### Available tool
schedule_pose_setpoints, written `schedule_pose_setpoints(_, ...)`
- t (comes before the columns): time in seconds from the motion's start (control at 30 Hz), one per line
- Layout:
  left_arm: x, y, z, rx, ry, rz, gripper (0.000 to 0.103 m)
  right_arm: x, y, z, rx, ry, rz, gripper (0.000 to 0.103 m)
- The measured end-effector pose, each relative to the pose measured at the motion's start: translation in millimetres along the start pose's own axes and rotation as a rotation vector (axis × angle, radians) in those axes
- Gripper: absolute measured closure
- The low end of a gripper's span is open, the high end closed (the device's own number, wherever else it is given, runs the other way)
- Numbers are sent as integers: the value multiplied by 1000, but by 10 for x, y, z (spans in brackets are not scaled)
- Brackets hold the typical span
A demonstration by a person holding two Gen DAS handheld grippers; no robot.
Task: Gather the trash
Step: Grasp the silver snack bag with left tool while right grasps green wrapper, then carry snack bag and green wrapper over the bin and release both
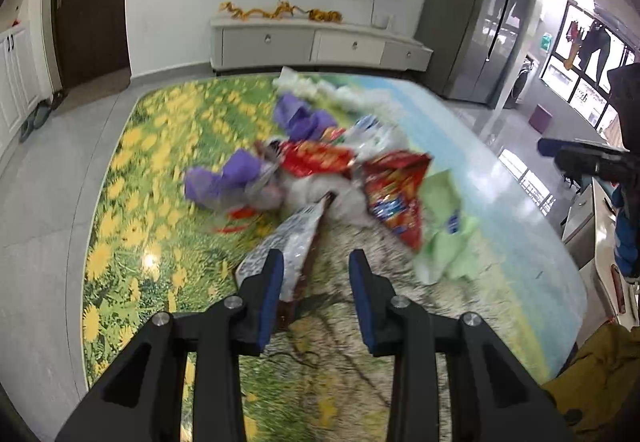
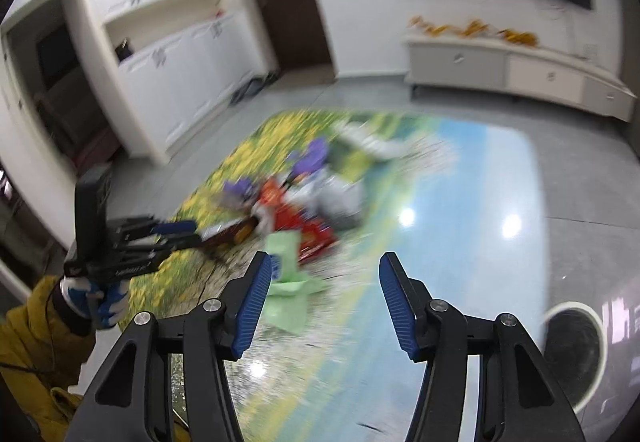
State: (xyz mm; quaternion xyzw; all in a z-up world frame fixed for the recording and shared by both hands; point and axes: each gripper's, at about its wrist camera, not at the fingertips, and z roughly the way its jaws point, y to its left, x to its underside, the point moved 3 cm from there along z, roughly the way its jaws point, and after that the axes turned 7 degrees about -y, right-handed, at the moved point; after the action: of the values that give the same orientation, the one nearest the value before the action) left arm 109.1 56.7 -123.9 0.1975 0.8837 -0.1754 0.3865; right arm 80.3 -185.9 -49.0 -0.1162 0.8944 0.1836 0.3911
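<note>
Both grippers gaping, empty. Left gripper (image 1: 316, 270): silver wrapper (image 1: 286, 246) lies just ahead by its left finger. Right gripper (image 2: 322, 278): green wrapper (image 2: 286, 262) just ahead-left; trash pile (image 2: 296, 198) farther ahead on floor mat (image 2: 460, 202).

Left gripper (image 1: 316, 268) open; silver wrapper (image 1: 286, 246) beside one finger.

light: bright, daylight from 2 o'clock | glare: glossy printed tabletop (image 2: 472, 202) | blur: colourful wrapper pile (image 1: 320, 170) | edges: fisheye-bent, dark
</note>
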Motion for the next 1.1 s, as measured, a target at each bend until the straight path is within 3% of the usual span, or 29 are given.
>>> schedule_pose_setpoints(0.2, 29, 78, 159, 29, 19, -6, 71, 107, 225, 573, -35, 129, -74, 41)
schedule_pose_setpoints(0.53, 60, 67, 268, 36, 36, -5, 71, 306, 299, 993, -32, 225, -145, 40)
schedule_pose_setpoints(0.67, 112, -1, 278, 21, 50, 17, 64, 365, 291, 1008, -45, 229, -143, 49)
schedule_pose_setpoints(0.77, 151, -62, 271, 20, 57, 24, 64, 388, 276, 962, -57, 223, -139, 67)
schedule_pose_setpoints(0.9, 182, -106, 261, 28, 64, 10, 65, 438, 264, 865, -65, 213, -146, 69)
schedule_pose_setpoints(1.1, 250, -201, 177, 55, 54, -31, 85, 511, 240, 690, -90, 189, -136, 74)
